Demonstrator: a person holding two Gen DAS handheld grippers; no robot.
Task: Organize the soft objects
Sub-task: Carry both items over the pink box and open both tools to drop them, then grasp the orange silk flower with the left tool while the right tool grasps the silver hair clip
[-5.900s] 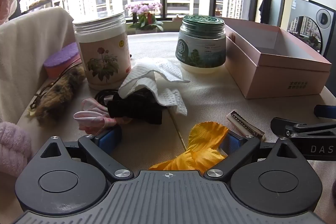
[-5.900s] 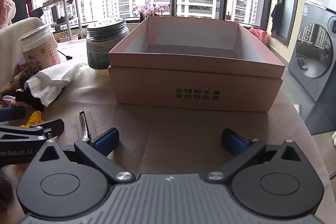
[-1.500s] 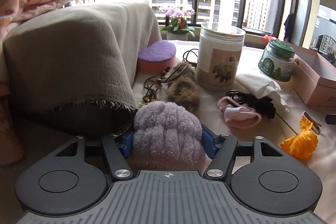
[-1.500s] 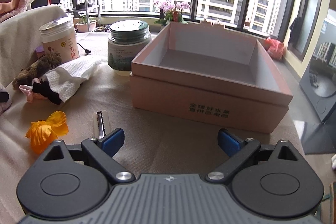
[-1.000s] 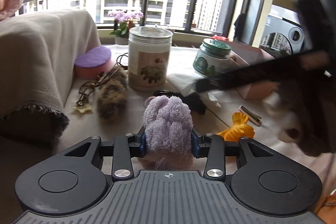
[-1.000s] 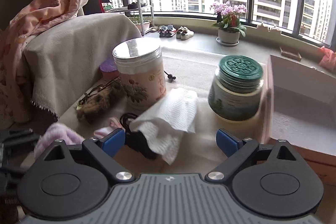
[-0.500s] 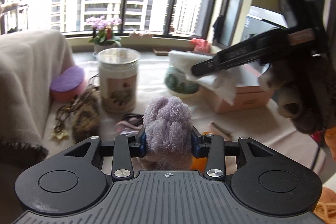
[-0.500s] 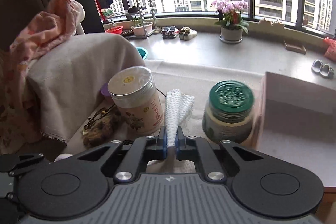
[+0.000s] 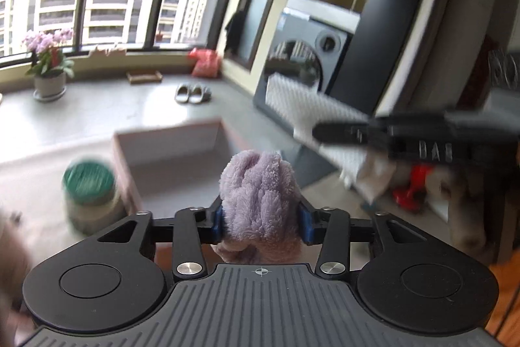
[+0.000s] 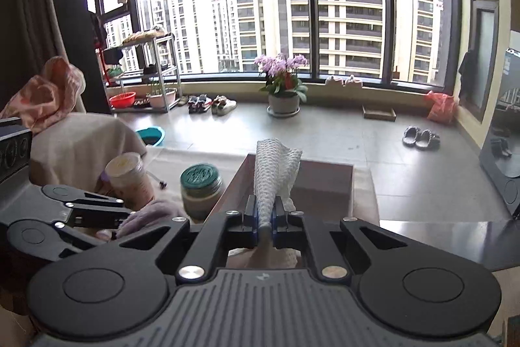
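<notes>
Above the pink box, left gripper opening around a lilac plush; right gripper pinching a white cloth. Possible misses: plush dropping outside, cloth snagging on the rim.

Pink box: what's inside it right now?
The visible part of the pink box interior looks bare. From the right wrist view, the white paper towel in the right gripper covers its middle; the purple fluffy cloth hides the near corner.
</notes>
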